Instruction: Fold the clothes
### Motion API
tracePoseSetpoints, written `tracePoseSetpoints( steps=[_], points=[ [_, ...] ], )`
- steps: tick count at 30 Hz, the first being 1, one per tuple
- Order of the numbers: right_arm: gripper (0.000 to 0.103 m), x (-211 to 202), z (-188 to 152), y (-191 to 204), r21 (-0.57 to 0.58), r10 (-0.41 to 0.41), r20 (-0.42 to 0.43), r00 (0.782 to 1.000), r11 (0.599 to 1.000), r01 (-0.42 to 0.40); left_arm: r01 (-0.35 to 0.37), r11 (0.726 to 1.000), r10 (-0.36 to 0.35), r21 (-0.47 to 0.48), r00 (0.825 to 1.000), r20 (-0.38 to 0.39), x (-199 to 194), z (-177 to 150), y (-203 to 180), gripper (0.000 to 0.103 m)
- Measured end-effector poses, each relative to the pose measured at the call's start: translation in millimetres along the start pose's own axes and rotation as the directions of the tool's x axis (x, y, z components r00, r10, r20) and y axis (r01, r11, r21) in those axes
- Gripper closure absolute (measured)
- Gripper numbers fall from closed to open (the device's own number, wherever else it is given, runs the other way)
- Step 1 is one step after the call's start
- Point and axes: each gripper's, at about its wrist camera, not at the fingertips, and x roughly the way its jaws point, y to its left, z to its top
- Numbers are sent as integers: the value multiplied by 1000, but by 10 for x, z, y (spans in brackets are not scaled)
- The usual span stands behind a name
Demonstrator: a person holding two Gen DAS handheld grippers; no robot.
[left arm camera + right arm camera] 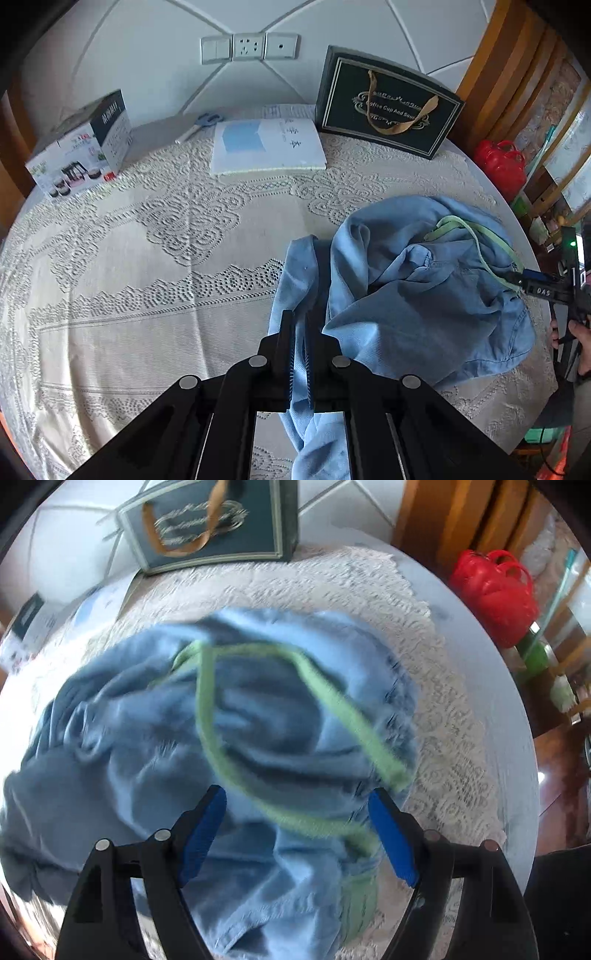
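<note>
1. Left gripper [299,325]: matte black frame; two narrow upright fingers with finely ribbed inner faces edged in blue.
2. Linkage of the left gripper: four flat black bars, each capped by a round silver-grey pivot screw; long slots run down the two inner rails.
3. Right gripper [297,814]: black curved arms with cut-out windows, four round metal pivot screws, and bright blue ribbed pads [391,838] lining the inner faces.
4. Right gripper seen from the left wrist camera [517,278]: black body with white "DAS" lettering, a blue pad at the tip, and a small green indicator light.
5. Right hand [581,343]: bare skin on the handle.
</note>
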Motion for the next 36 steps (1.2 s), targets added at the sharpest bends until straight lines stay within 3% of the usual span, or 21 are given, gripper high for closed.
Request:
tracePoseSetpoints(
  steps=[5,9,15,18,20,21,25,27,29,32,34,36],
  points=[
    [23,46,265,-125,10,-8,5,1000,1000,8,8,1000,-9,-25,1000,-29,371,65,59,98],
    [8,305,462,-110,-30,-39,-19,999,999,39,29,999,-31,-39,998,-51,651,62,66,98],
    [7,592,590,29,-88,-57,-16,998,995,56,14,999,-18,-39,996,-93,1023,9,44,98],
    [37,682,601,99,-122,-75,-28,997,990,71,13,999,-17,-43,995,-101,1155,-14,25,98],
    [70,689,611,122,-147,-99,-29,995,985,94,-9,1000,7,-25,995,-98,1184,-17,2,98],
    [98,650,618,114,-161,-121,-23,992,980,115,-21,1000,19,-15,995,-97,1198,-19,-10,99],
    [99,407,707,-157,-84,-112,0,994,990,111,-123,992,123,-1,991,-58,1121,38,47,101],
    [98,267,721,-255,-70,-165,12,986,984,165,-130,991,130,-30,991,-27,992,84,154,101],
    [93,145,671,-257,-67,-156,14,988,985,157,-110,994,109,-25,994,-4,813,104,186,101],
    [74,-132,446,-71,-89,-87,41,995,992,91,-56,998,56,-6,998,21,515,64,154,100],
    [49,-293,234,73,-102,-6,41,999,995,11,-38,999,38,13,999,33,353,11,140,100],
    [47,-281,85,127,-113,-1,17,1000,994,3,-35,999,33,37,999,38,218,-57,138,100]
  ],
)
